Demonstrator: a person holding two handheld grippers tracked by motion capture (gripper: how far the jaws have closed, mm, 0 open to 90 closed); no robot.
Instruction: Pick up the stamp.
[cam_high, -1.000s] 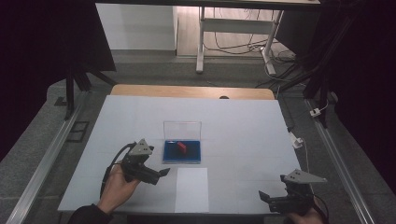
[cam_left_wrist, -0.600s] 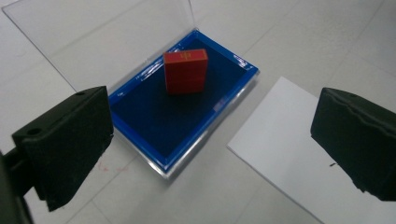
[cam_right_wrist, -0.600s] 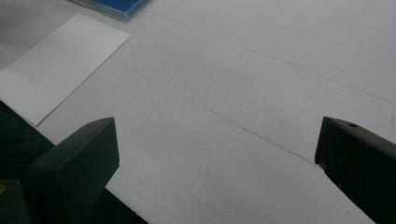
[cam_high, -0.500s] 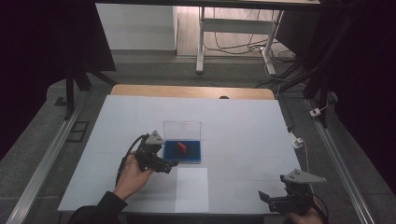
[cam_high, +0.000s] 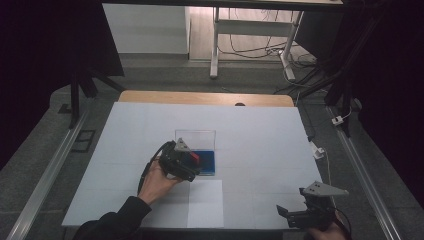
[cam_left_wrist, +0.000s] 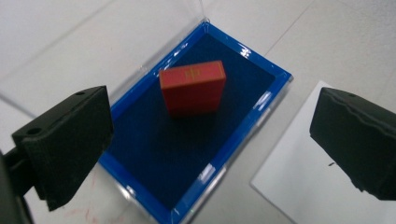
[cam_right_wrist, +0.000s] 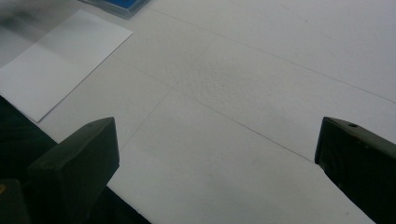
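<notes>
Left gripper (cam_left_wrist: 205, 140): jaws wide, holding nothing, hovering over the red box (cam_left_wrist: 192, 87), which sits in the blue tray (cam_left_wrist: 247, 126) mid-bench. Right gripper (cam_right_wrist: 215, 172): jaws wide, empty, at the bench's near right edge, white sheet (cam_right_wrist: 56, 65) nearby.

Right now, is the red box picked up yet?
Not yet. The clear lid already stands open. The left gripper hovers open above the red box, which sits in the blue tray. Grabbing and lifting remain. The right gripper waits open.
</notes>
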